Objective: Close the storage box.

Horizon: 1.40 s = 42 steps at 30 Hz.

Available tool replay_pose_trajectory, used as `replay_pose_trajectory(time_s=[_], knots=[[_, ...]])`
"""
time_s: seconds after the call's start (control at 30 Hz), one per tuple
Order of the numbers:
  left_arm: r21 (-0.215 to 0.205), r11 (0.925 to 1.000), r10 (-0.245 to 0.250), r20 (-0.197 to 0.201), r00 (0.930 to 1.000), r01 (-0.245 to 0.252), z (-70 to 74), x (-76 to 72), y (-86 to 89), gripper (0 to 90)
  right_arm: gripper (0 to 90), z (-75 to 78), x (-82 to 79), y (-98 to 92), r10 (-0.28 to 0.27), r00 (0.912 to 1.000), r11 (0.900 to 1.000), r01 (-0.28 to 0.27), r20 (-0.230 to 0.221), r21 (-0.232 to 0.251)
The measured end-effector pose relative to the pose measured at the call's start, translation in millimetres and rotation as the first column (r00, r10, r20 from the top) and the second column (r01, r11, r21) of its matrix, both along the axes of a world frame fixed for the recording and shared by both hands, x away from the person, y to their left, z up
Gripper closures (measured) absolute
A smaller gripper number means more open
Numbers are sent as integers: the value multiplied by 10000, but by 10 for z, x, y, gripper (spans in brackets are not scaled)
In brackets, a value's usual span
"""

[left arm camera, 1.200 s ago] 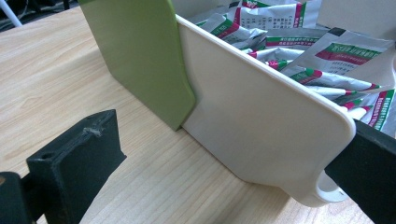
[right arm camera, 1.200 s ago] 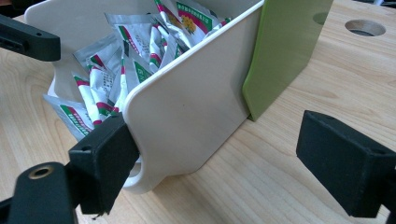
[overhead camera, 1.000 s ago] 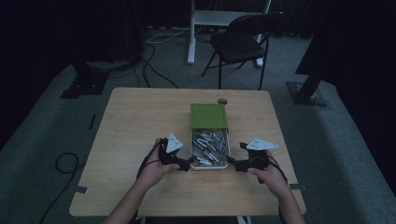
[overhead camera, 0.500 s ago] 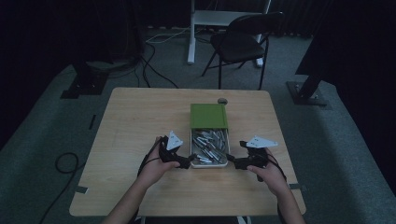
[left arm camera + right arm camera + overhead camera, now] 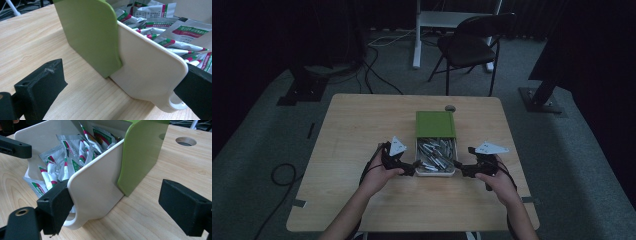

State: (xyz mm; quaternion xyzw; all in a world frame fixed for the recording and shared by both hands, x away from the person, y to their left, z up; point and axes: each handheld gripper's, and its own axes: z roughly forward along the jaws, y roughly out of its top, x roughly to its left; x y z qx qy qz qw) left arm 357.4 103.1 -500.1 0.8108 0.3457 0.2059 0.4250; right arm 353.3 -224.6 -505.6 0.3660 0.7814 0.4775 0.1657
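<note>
A white box (image 5: 435, 173) packed with several silver sachets (image 5: 437, 154) sits mid-table, its green lid (image 5: 435, 124) slid back over the far half. My left gripper (image 5: 414, 164) is open at the box's near left corner. In the left gripper view, the left gripper (image 5: 125, 75) straddles the white wall (image 5: 150, 62), one jaw outside on the table side, the other over the sachets (image 5: 175, 27). My right gripper (image 5: 458, 168) is open at the near right corner. In the right gripper view, the right gripper (image 5: 120, 202) straddles the wall (image 5: 97, 182) beside the lid (image 5: 140, 152).
A round cable hole (image 5: 450, 108) lies in the wooden table (image 5: 362, 125) just behind the lid. A black folding chair (image 5: 472, 45) and a white desk leg (image 5: 417, 35) stand beyond the far edge. Cables trail on the floor at the left.
Both hands have stayed almost still at the box's near corners; the right gripper has crept slightly forward. The box has not moved.
</note>
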Motion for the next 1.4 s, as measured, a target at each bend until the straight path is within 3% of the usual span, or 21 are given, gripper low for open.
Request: replay_pose_trajectory(time_s=[0.43,0.6,0.87,1.4], knots=[[-186,9998,118,-107,9999,-120,-7,75,-9,15,130,10,111,6,-235,9997,9997,235,-11,80],[-126,9998,171,97,9998,-169,-8,90,-34,15,130,0,152,1,-324,9995,9993,324,-16,167],[-214,9994,265,-101,9996,-267,-6,134,-31,15,130,7,211,1,-472,9989,9987,473,-33,167],[-289,9986,435,-76,9990,-437,-15,210,-13,15,130,20,282,42,-557,9984,9984,558,-32,98]])
